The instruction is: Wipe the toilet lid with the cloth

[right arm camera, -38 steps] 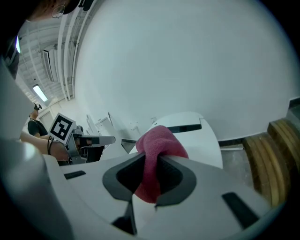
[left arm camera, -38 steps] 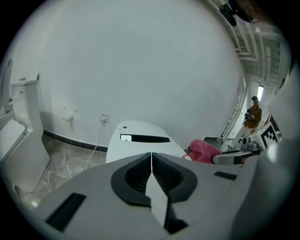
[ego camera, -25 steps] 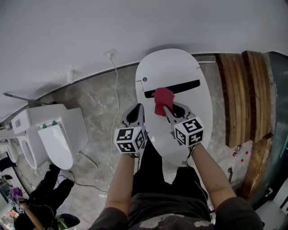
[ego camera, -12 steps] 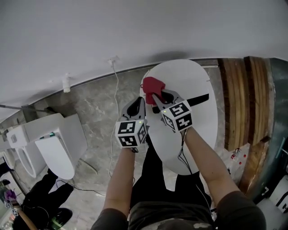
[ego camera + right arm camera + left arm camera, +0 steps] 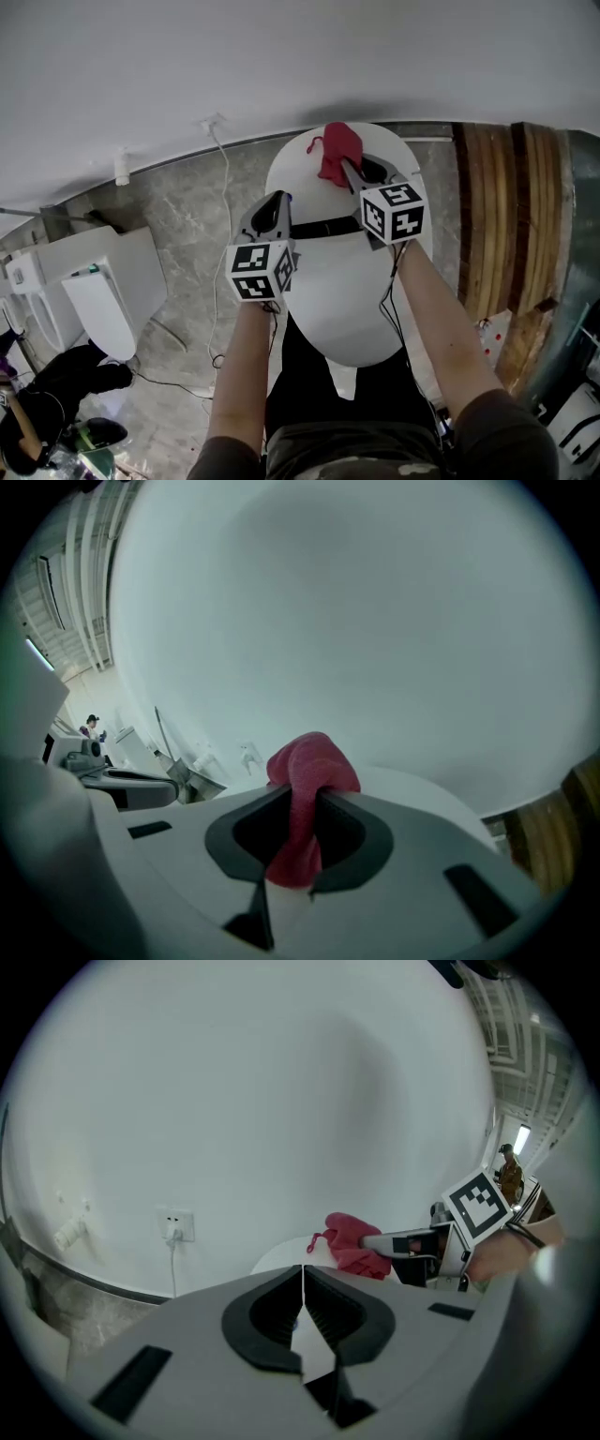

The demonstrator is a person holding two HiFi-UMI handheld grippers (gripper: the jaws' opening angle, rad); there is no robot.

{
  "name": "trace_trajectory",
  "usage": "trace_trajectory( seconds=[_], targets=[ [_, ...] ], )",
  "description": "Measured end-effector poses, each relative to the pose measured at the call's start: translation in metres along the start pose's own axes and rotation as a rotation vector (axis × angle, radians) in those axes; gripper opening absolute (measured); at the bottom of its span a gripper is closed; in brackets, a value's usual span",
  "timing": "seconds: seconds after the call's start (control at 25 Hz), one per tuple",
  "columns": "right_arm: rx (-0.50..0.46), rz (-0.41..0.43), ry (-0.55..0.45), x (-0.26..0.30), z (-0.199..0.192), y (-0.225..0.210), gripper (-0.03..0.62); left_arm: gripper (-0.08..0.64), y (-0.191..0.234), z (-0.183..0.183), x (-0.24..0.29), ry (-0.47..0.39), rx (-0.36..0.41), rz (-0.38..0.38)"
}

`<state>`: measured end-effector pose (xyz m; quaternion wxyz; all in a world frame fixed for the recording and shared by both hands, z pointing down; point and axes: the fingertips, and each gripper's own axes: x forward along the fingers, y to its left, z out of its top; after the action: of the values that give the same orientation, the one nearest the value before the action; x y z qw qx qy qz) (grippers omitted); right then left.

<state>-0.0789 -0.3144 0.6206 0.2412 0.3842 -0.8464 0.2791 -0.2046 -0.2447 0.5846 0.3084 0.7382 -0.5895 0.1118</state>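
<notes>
Cloth point(image 5: 338, 150) is red, bunched, and pinched in the right claw point(image 5: 347, 167) at the far end of the toilet lid point(image 5: 337, 291), close to the wall point(image 5: 281, 56). In the right gripper view the jaws are clamped on a fold of it, with a lump sticking out past the tips and a tail hanging back between the pads. Left claw point(image 5: 279, 202) is closed on nothing (its jaws meet edge to edge in its own view). It sits over the lid's left rim, apart from the cloth.

Handling: the cloth looks soft, light and floppy, with no stiffness of its own, so wiping pressure has to go through the lump ahead of the tips. The grip is mid-bunch and looks secure; an edge grip would likely pull out. The lid is glossy, smooth and domed, so the cloth should slide easily. The risk is hard claw tips scraping the surface if the angle gets too steep.

Can't tell whether the cloth is pressed onto the lid or sits just above it. Most of the lid nearer the person, including the black band point(image 5: 328, 227), lies open to wipe.
</notes>
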Motion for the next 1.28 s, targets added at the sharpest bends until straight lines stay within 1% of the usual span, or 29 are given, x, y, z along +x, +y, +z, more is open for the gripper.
trace_trajectory(
  seconds=[0.16, 0.24, 0.32, 0.44, 0.56, 0.64, 0.72, 0.84, 0.96, 1.04, 1.16, 1.28],
  targets=[
    [0.050, -0.067, -0.011, -0.033, -0.008, -0.065, 0.058, 0.014, -0.043, -0.006, 0.020, 0.013, 0.017, -0.022],
    [0.096, -0.104, -0.012, -0.054, -0.019, -0.094, 0.058, 0.014, -0.067, -0.009, 0.029, 0.017, 0.036, -0.042],
    [0.140, -0.127, -0.009, -0.072, -0.032, -0.117, 0.058, 0.014, -0.091, -0.012, 0.036, 0.011, 0.040, -0.058],
    [0.166, -0.134, 0.001, -0.093, -0.049, -0.137, 0.058, 0.014, -0.121, -0.014, 0.040, -0.006, 0.041, -0.064],
    [0.135, -0.117, -0.002, -0.105, -0.051, -0.135, 0.058, 0.014, -0.136, -0.018, 0.036, -0.020, 0.032, -0.055],
    [0.090, -0.081, -0.017, -0.107, -0.044, -0.118, 0.058, 0.014, -0.133, -0.021, 0.029, -0.026, 0.022, -0.032],
    [0.040, -0.024, -0.027, -0.105, -0.035, -0.088, 0.058, 0.014, -0.122, -0.024, 0.018, -0.031, 0.014, -0.003],
    [-0.024, 0.081, -0.019, -0.092, -0.029, -0.028, 0.058, 0.014, -0.096, -0.031, 0.000, -0.024, 0.001, 0.042],
    [-0.056, 0.169, 0.009, -0.068, -0.033, 0.039, 0.058, 0.014, -0.057, -0.037, -0.021, -0.007, 0.000, 0.078],
    [-0.072, 0.205, 0.039, -0.050, -0.041, 0.081, 0.058, 0.014, -0.028, -0.039, -0.036, 0.008, 0.025, 0.098],
    [-0.068, 0.244, 0.081, -0.025, -0.055, 0.132, 0.058, 0.014, 0.008, -0.044, -0.055, 0.032, 0.093, 0.117],
    [-0.060, 0.242, 0.107, -0.005, -0.067, 0.162, 0.058, 0.014, 0.031, -0.051, -0.068, 0.054, 0.090, 0.113]
  ],
)
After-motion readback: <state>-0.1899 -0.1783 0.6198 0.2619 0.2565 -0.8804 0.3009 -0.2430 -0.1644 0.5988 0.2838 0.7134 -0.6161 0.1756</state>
